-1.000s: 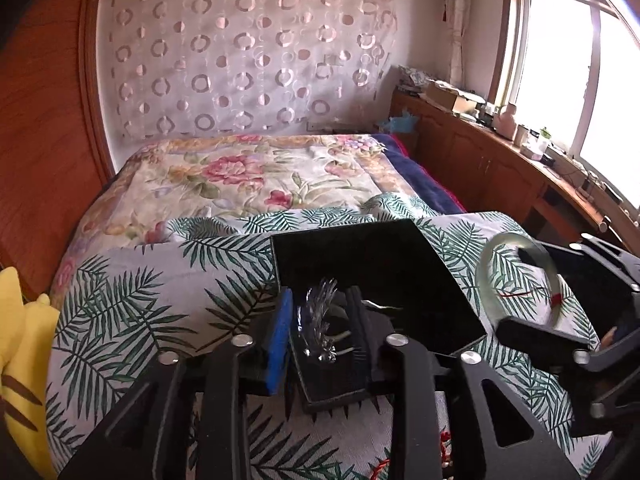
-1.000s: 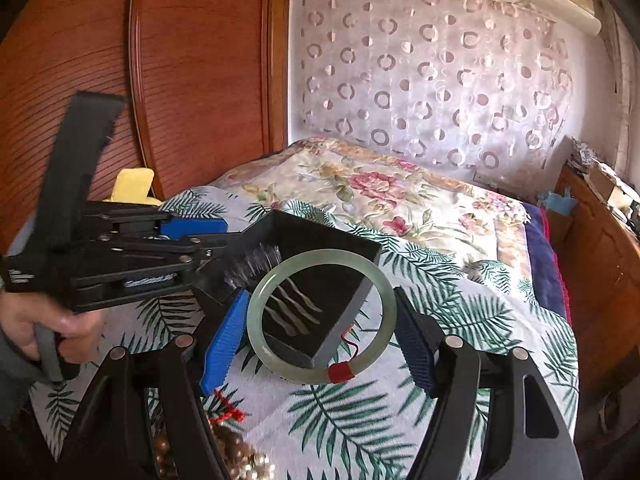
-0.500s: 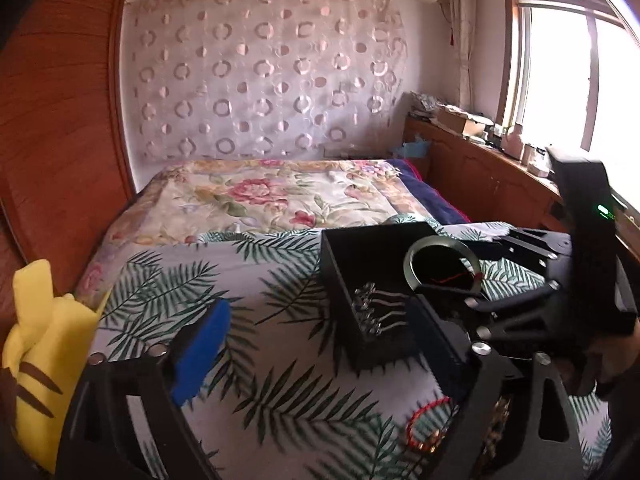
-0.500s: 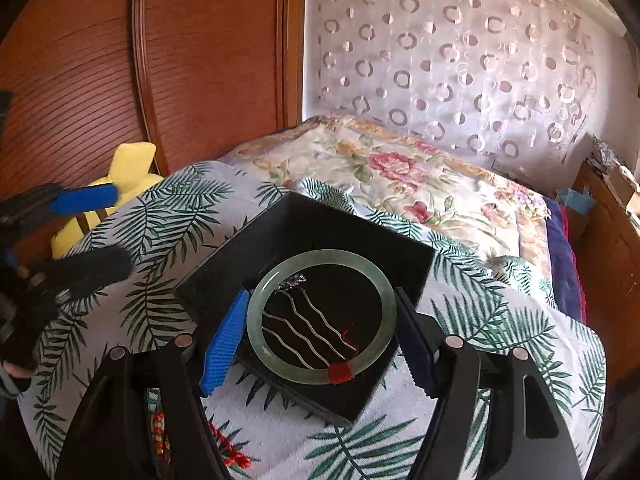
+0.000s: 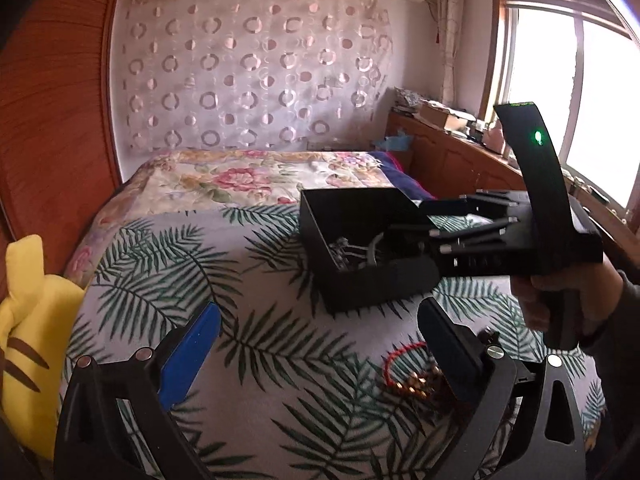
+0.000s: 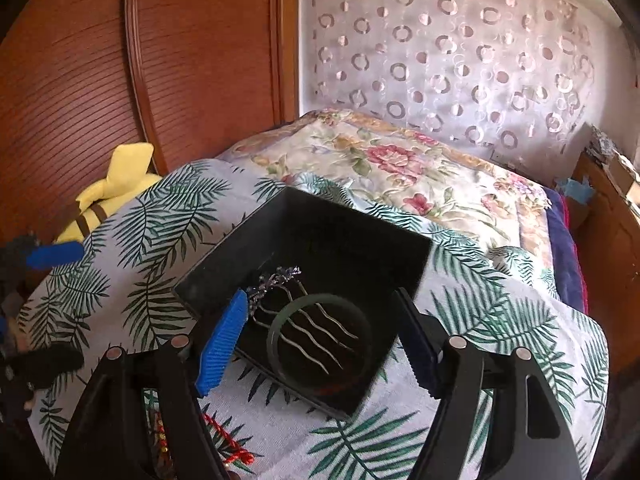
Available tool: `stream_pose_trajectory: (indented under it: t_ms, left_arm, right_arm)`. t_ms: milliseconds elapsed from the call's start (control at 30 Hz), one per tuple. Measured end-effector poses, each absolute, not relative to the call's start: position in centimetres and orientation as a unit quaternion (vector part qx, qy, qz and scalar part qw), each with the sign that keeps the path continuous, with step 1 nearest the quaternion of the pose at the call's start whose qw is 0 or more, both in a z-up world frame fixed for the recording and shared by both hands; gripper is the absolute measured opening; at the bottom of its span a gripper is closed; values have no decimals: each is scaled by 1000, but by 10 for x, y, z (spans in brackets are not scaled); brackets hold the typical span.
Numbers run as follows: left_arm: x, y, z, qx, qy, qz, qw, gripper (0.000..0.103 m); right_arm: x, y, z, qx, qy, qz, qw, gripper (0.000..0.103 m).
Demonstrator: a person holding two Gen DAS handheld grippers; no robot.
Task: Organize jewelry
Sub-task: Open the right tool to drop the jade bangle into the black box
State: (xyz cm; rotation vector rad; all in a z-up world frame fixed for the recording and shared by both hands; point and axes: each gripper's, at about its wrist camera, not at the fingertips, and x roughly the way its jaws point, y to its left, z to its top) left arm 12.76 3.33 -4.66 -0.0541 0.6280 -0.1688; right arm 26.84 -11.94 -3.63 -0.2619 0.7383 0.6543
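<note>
**Once lowered into the black box (image 6: 224,276), let go and left flat**

Shows the green bangle (image 6: 276,332) lying on the box floor, across the wavy prongs of the jewelled hair comb (image 6: 276,280), with a gap on either side between ring and pads. Finds the right gripper (image 6: 320,340) spread wide over the box's near wall, gripping nothing. Finds the left gripper (image 5: 320,344) with jaws opening, almost at full spread, with nothing between them but the palm-leaf bedspread (image 5: 240,280). Leaves a red cord bracelet (image 5: 400,350) and a heap of gold beads (image 5: 412,386) loose on the cloth, outside the box and just beside the left gripper's dark finger.

To finish the placing well, probably best to lift the right gripper up and back, keeping both pads off the ring and the box wall so as to drag neither. For the next piece, likely wise to straddle the cord and beads with the left gripper and close low enough to catch strands rather than cloth.
</note>
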Motion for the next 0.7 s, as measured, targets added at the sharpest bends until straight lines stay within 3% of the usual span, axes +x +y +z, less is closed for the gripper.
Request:
stream_pose_trajectory:
  t_ms: [167,433,700]
  left_arm:
    - [110,25,-50,-16,308,-91,947,95]
    - [88,20,-55,-18,313,-102,944,95]
    - [72,15,-62,-21,319,-111,941,95]
  right_arm:
    - [239,-143,-24,-114,340,311,880,76]
    - [175,-174,-42,-122,357,318,870,50]
    - [141,-177,-68,-109,383,326,857,39]
